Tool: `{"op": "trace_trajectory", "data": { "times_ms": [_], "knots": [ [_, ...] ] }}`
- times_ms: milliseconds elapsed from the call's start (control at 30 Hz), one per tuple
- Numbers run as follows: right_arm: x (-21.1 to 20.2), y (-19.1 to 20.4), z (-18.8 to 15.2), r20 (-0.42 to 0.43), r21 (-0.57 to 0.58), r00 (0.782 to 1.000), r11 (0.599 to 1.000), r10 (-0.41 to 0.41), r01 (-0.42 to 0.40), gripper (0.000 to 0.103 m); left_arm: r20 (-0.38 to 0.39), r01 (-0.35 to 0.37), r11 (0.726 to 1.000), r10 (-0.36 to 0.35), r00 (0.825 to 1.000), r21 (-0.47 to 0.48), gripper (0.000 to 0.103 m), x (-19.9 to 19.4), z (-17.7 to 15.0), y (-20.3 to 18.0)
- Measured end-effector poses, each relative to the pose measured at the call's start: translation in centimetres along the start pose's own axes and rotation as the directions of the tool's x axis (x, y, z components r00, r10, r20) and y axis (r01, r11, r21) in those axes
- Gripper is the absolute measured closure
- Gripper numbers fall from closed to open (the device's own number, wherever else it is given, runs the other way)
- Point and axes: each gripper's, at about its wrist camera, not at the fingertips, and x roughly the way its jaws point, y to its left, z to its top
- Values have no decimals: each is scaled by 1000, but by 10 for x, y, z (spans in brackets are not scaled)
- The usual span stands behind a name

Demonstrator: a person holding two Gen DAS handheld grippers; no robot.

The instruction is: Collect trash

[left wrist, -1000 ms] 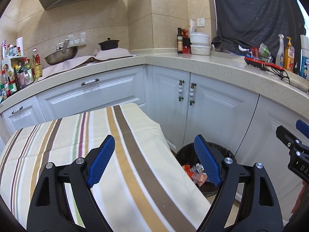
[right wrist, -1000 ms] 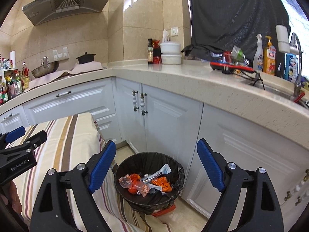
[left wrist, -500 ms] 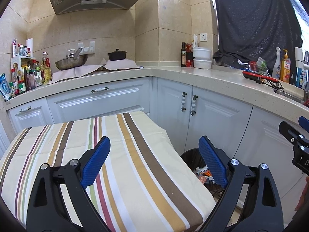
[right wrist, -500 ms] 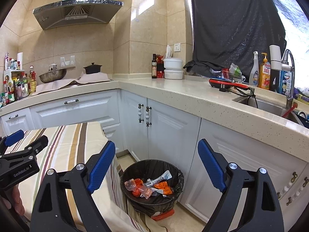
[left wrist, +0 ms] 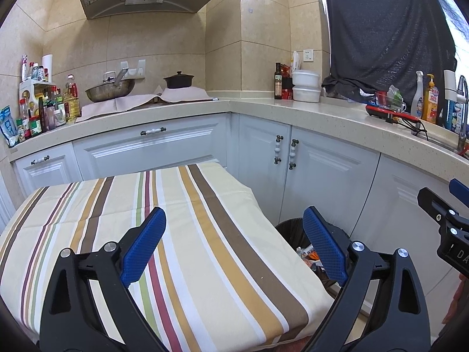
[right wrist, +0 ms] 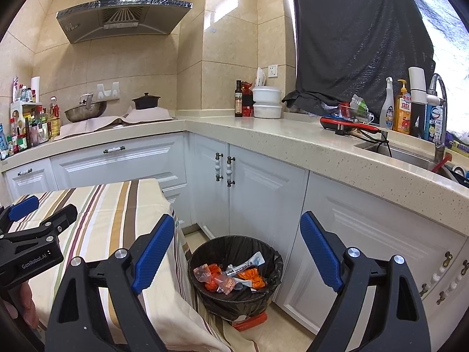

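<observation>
Hovering left gripper point(left wrist: 234, 245): over striped tablecloth point(left wrist: 181, 234), tilted slightly down, jaws just widened, nothing between.
Right gripper point(right wrist: 233, 252): spread wide, empty, above bin point(right wrist: 234, 245).
Trash point(right wrist: 231, 275): inside bin, beside table.

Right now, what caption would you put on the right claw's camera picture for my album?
Open right claw above a black trash bin of orange wrappers, beside the striped tablecloth.

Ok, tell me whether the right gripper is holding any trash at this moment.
No, the right gripper stands open with nothing between its blue pads; the wrappers lie in the black-lined bin below.
</observation>
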Motion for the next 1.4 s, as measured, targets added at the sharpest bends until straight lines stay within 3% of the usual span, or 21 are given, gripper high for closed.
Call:
{"op": "trace_trajectory", "data": {
  "times_ms": [1400],
  "knots": [
    [-4, -13, -5, 6, 24, 1000, 1000, -17, 17, 18, -6, 7, 1000, -7, 1000, 17, 11, 1, -5, -13]
  ]
}}
